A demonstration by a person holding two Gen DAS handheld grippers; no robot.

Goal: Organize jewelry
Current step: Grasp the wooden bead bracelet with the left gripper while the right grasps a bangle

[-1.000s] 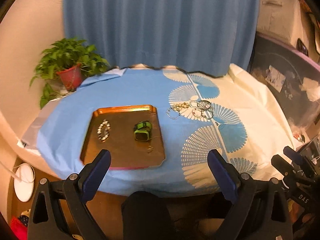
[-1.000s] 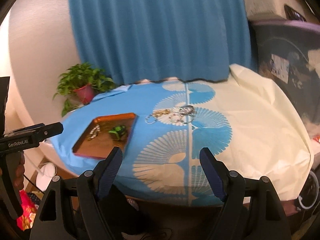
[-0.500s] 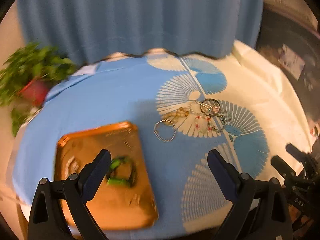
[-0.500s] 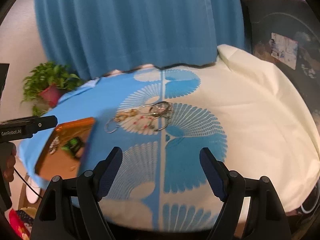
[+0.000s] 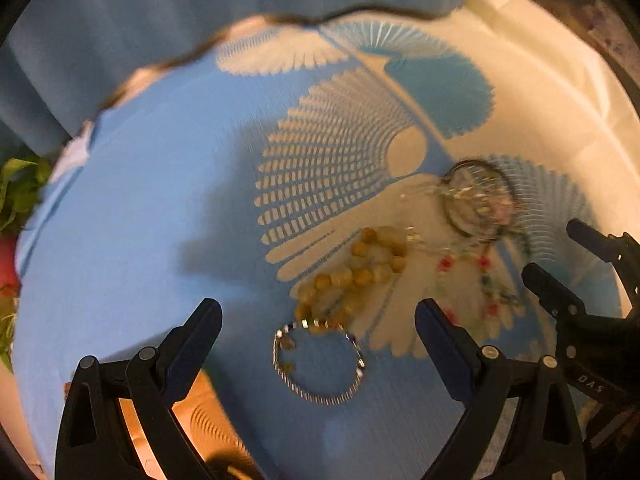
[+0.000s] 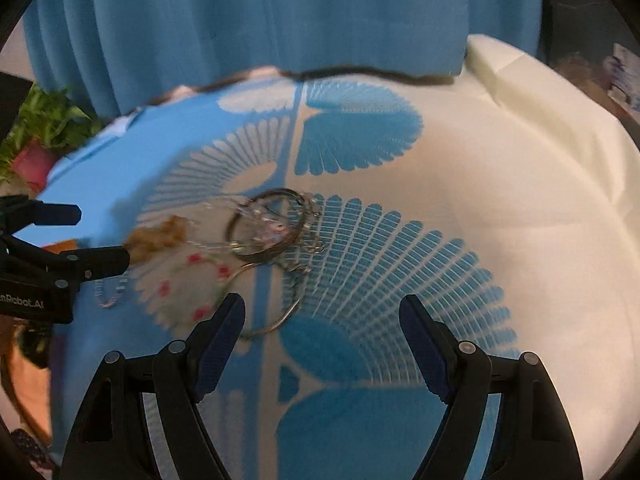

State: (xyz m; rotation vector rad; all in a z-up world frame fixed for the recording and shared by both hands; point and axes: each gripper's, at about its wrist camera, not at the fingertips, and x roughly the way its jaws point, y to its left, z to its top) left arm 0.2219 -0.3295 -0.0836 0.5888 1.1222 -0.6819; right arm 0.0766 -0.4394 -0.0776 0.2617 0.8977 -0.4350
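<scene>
Left wrist view: left gripper (image 5: pixel 318 320) over the tabletop (image 5: pixel 140 200), jaws wide apart, nothing between the pads. Silver bracelet (image 5: pixel 320 360) flat on the blue cloth just ahead, touching a heap of amber beads (image 5: pixel 356 272). Beyond, a red-and-green beaded string (image 5: pixel 472 280) and a dark metal ring (image 5: pixel 478 200) tangled with thin chains. Orange tray (image 5: pixel 192 420) corner low at left, partly behind the left finger. Right gripper's black frame at the right edge, letters "DAS" legible.

Right wrist view: right gripper (image 6: pixel 322 324), jaws spread, empty, above a loose wire hoop (image 6: pixel 280 320). Other gripper's side reads "GenRobot.AI", partly cut off, blocking part of the beads. Potted plant (image 6: pixel 44 136) and blue curtain (image 6: pixel 280 12) behind.
</scene>
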